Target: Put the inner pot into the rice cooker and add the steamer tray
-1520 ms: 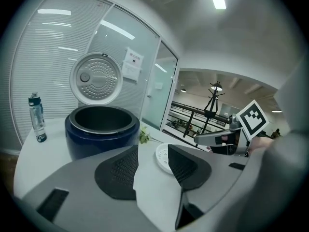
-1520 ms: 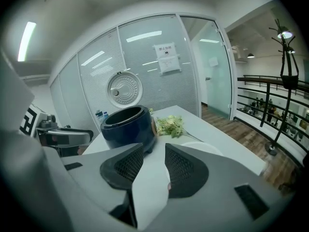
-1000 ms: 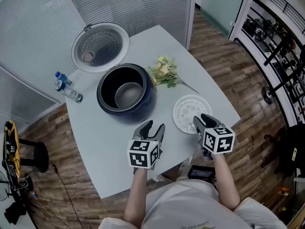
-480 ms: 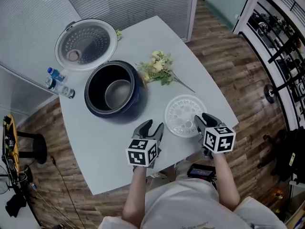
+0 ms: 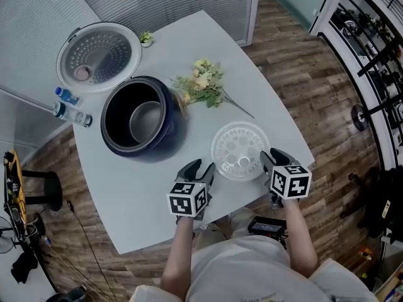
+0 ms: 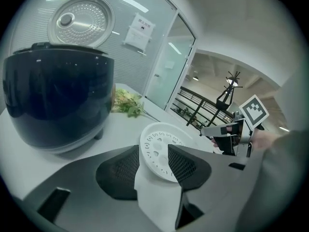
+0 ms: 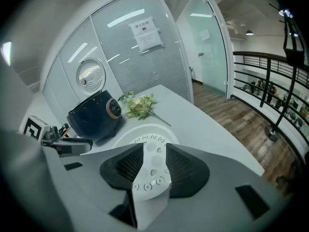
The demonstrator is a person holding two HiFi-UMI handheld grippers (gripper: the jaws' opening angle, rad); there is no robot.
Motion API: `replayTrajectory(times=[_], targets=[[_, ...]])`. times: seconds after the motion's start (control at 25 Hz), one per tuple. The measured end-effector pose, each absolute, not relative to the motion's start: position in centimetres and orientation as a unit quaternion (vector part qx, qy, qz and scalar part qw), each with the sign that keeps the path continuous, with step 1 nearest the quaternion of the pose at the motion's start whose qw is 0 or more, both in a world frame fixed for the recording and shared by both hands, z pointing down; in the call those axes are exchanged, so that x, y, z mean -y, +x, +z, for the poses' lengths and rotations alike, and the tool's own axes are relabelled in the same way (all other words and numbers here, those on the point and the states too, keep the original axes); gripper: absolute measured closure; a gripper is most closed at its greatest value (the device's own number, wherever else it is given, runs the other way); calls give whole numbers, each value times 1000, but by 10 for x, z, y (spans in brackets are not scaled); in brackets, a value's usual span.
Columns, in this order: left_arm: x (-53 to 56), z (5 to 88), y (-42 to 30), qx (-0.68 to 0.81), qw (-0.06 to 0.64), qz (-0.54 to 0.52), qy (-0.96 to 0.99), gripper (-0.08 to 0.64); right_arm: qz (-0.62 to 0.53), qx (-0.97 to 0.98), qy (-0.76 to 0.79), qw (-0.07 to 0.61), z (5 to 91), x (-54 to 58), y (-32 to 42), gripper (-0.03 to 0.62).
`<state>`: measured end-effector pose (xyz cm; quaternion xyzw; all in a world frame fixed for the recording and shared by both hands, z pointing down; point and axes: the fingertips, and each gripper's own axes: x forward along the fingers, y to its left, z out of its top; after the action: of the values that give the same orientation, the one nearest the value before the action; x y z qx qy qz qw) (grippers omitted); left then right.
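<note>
The tray [image 5: 240,151] is lying flat just ahead of the jaws, between the left gripper [image 5: 197,168] and right gripper [image 5: 272,160], both gaping empty. It is probably light, stiff, slick plastic, so opposite rim edges are looking the safest hold.

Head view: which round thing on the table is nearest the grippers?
The white steamer tray, lying flat right beside them; the dark cooker and its open lid sit farther back.
</note>
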<state>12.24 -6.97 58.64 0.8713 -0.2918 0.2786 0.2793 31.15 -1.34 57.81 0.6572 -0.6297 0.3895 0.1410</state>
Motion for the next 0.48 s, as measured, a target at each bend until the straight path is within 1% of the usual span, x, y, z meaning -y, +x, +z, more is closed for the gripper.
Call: replayTrajectory(times=[0.48], targets=[[67,634,137,303,311,304,848,376,423,618,641,167,624,1,329,442]])
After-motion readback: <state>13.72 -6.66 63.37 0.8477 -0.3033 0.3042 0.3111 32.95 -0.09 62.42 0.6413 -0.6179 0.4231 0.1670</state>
